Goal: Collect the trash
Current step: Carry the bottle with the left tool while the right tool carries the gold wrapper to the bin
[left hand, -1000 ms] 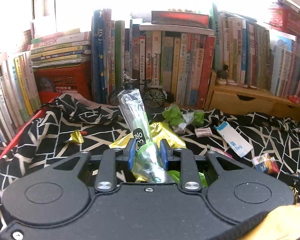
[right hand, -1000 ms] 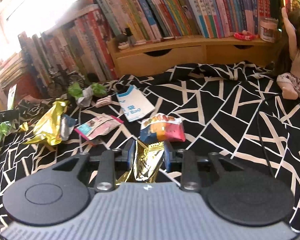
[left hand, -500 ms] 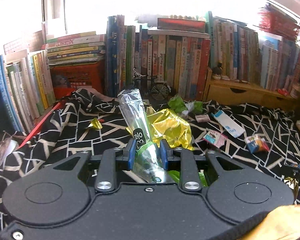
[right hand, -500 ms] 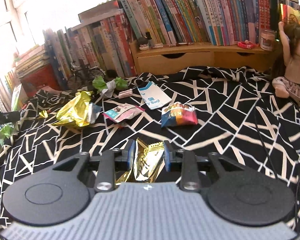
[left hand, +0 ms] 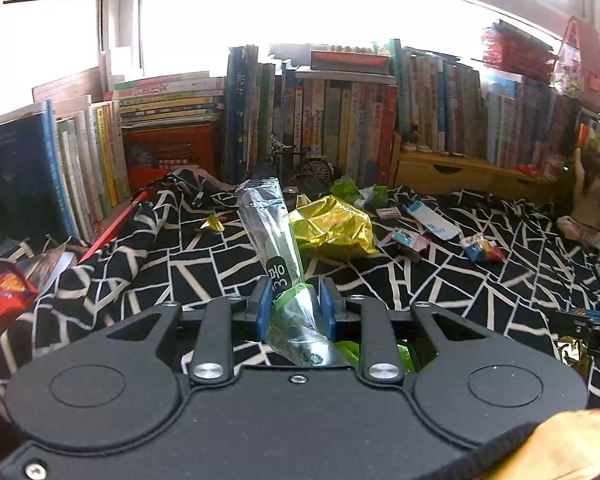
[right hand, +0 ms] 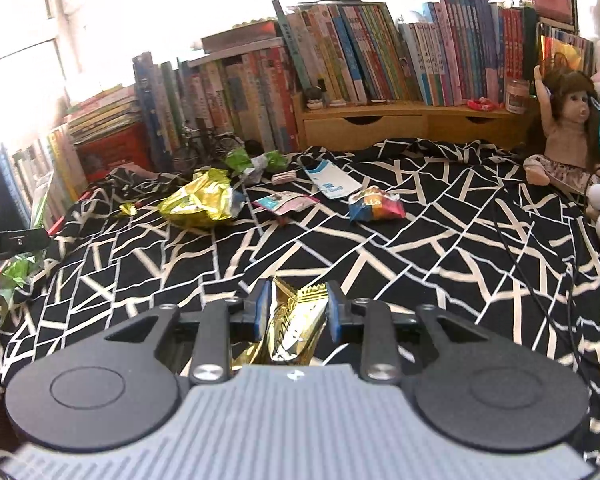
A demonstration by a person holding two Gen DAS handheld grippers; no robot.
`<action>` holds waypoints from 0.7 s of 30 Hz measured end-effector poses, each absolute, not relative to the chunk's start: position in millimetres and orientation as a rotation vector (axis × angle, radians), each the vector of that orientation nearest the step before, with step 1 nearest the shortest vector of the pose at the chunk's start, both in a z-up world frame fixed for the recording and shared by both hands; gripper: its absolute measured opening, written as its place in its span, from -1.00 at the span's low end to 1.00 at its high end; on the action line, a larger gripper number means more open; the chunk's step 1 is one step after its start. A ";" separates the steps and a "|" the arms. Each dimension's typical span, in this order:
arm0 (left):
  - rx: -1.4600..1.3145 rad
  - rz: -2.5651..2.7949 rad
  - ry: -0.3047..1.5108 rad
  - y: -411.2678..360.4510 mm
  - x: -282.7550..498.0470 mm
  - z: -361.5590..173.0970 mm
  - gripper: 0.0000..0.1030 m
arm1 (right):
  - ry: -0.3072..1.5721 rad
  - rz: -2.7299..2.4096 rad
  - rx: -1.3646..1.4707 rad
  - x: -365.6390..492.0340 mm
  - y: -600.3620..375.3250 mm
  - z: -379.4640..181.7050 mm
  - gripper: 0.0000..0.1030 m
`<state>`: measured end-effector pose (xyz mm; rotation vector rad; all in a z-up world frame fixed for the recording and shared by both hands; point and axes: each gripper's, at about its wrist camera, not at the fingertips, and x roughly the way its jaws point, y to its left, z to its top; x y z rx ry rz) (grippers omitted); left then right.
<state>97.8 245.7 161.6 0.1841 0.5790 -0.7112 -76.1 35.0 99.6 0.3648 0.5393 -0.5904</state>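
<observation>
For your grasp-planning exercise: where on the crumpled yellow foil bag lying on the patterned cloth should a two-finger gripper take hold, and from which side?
Probably the raised crumpled ridge of the yellow foil bag, coming from above: it lies flat on the cloth, so only its puffed folds offer something to pinch.

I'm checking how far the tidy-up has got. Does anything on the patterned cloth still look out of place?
Yes. Loose litter still lies on the black-and-white cloth: a crumpled yellow foil bag, a green wrapper, a pink packet, a white-and-blue sachet and a colourful snack pack. Both tongs already hold wrappers.
</observation>
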 end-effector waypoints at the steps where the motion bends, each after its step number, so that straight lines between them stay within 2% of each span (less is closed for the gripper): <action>1: 0.182 -0.714 0.577 254.2 93.5 162.3 -0.54 | 0.537 -0.586 0.359 -78.3 42.5 100.7 -0.33; 12: 0.146 -0.680 0.548 338.6 55.5 164.1 -0.54 | 0.550 -0.492 0.279 -87.9 117.7 107.7 -0.33; 21: 0.119 -0.577 0.606 410.6 34.0 138.8 -0.54 | 0.598 -0.346 0.236 -84.9 177.6 102.7 -0.33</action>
